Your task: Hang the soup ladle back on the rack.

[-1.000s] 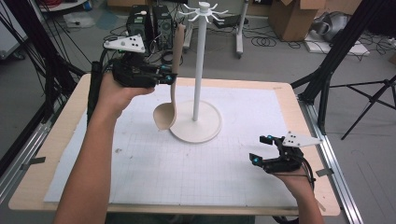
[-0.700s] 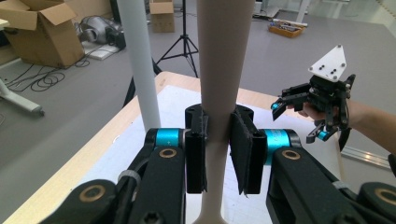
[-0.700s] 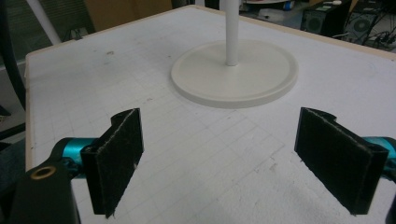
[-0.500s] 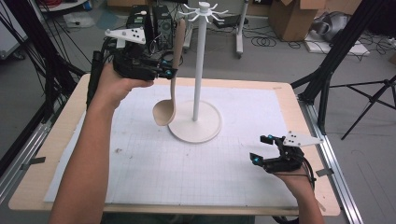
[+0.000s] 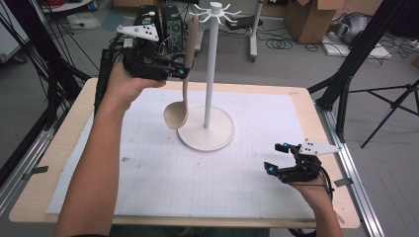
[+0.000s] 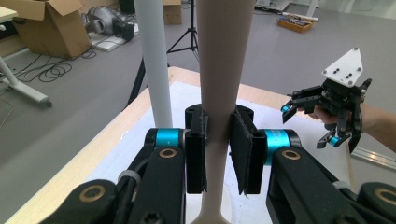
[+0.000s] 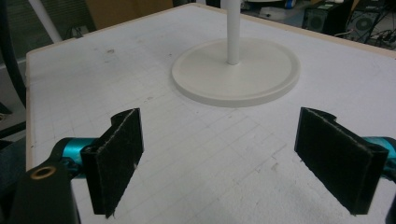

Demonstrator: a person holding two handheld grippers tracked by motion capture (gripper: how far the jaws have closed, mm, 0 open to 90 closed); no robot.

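Ladle (image 5: pixel 184 79) clamped upright in left tool (image 5: pixel 179 69), beside white stand (image 5: pixel 211 74), right tool (image 5: pixel 277 159) agape

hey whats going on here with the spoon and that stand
A person's left gripper is shut on the handle of a beige ladle-like spoon, holding it upright in the air beside the pole of a white hook-topped stand. The right gripper rests open near the white gridded mat's front right corner, holding nothing.

The ladle (image 5: pixel 184 84) looks like matt beige plastic, the stand (image 5: pixel 209 94) smooth white, the tabletop (image 5: pixel 64 143) pale wood under gridded paper (image 5: pixel 148 173).
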